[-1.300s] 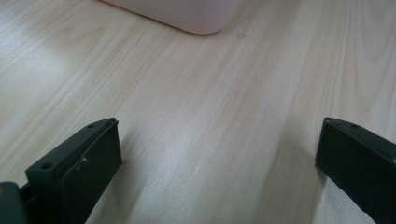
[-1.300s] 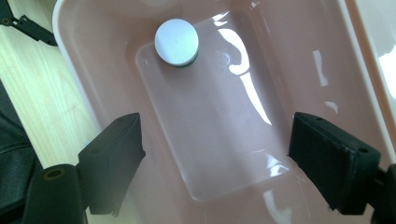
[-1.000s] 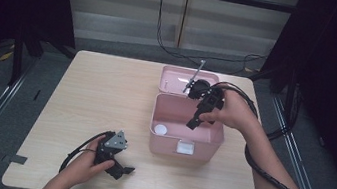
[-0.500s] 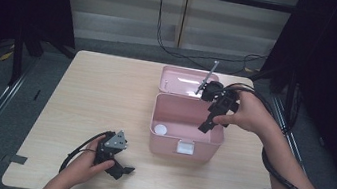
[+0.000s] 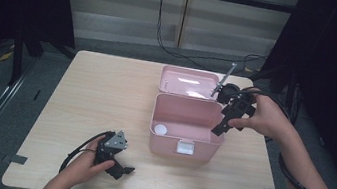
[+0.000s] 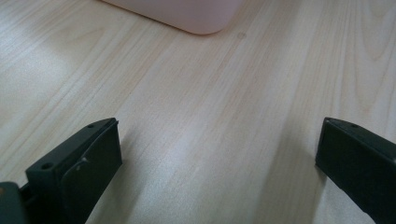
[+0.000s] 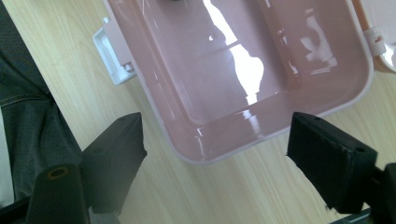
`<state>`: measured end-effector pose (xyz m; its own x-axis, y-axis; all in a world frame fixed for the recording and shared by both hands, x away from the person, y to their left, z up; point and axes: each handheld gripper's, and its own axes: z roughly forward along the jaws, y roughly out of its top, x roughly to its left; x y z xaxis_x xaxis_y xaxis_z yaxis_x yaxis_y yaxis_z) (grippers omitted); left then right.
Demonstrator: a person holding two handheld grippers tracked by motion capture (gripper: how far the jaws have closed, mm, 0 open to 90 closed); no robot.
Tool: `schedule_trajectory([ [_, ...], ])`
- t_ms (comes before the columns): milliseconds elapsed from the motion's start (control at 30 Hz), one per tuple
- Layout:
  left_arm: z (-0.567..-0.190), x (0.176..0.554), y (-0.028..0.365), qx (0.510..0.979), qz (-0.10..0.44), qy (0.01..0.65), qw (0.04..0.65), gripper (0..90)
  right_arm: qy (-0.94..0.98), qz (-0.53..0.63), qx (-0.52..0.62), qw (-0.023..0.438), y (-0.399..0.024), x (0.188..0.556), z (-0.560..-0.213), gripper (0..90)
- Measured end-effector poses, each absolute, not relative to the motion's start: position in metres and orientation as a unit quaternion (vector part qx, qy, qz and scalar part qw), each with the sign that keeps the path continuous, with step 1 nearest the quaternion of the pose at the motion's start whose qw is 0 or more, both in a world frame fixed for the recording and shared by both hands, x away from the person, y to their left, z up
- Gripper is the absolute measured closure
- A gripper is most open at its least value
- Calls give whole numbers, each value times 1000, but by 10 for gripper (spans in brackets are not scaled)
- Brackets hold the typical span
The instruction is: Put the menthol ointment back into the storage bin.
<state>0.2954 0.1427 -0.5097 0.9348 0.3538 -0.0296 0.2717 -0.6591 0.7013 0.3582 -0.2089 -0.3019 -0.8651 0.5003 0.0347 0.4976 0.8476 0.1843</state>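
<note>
Item 1, near edge: left gripper [image 5: 117,168], held in a hand at the near left of the table [image 5: 81,91], low to the wood. In the left gripper view its jaws are seen set wide apart, nothing between them but bare tabletop; a rounded corner of the pink box [image 6: 187,14] is seen beyond them, well apart.

Item 2, middle: pink box [image 5: 187,127], lid thrown open and lying back on the far side. A white latch [image 5: 185,147] is fitted to its near wall. A small white round object [image 5: 160,129] is lodged in the near left corner of the floor; what it is cannot be told.

Item 3, right: right gripper [image 5: 219,128], held above the box's right rim, tips pointed down and to the near left. Its jaws are parted wide, with nothing gripped.

Governing relation: the box lies directly under and to the left of the right gripper's fingers, its long axis running left to right across the table; the right hand is judged much the nearer for any work on the box or lid.

View differences: in the right gripper view the glossy box interior [image 7: 243,60] and the latch [image 7: 109,53] are shown from above between the spread jaws. The white object and the lid hinge are better placed in the high view.
</note>
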Motion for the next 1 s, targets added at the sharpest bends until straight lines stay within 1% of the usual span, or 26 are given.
schedule_trajectory([
  [667, -510, 295, 143, 909, 56, 173, 376, 0, 952, 128, 279, 19, -244, 347, -302, 180],
  [1000, -510, 295, 143, 909, 56, 172, 376, 0, 946, 142, 291, 20, -265, 338, -311, 180],
])
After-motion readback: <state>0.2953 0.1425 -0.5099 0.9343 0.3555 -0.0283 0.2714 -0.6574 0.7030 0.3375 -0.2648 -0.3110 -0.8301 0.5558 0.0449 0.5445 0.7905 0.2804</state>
